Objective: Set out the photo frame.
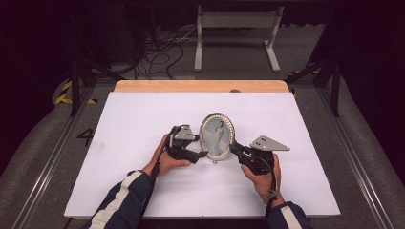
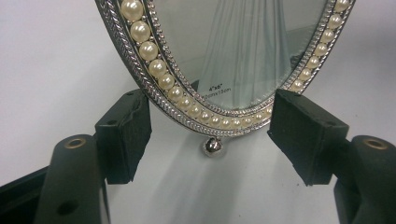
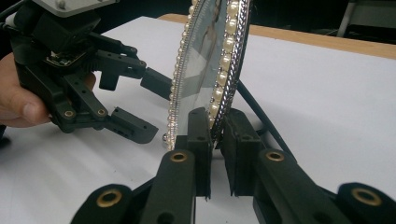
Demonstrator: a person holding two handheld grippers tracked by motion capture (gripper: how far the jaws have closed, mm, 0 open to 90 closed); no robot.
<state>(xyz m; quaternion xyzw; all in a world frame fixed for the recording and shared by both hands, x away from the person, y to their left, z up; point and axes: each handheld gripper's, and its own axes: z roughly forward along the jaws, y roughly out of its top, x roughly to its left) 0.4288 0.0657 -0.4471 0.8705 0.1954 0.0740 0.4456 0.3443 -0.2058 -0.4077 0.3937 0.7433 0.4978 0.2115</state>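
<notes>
An oval silver picture frame (image 1: 217, 136) edged with pearls stands upright on the white tabletop (image 1: 138, 119), a photo behind its glass. My right gripper (image 1: 234, 148) is shut on the frame's rim (image 3: 219, 70) from the right, with both pads (image 3: 198, 126) pressed on its lower edge. My left gripper (image 1: 200, 146) reaches in from the left, open. The frame's bottom end (image 2: 233, 56) and its small ball foot (image 2: 212, 147) lie between the jaws. In the right gripper view the left gripper (image 3: 152, 107) has one finger close to the rim and the other short of it.
A black strut (image 3: 261, 116) props the frame from behind. A wooden strip (image 1: 200, 86) runs along the table's far edge. Beyond it, on the floor, are a white metal stand (image 1: 236, 28) and loose cables (image 1: 162, 52). The person's sleeves come in at the bottom.
</notes>
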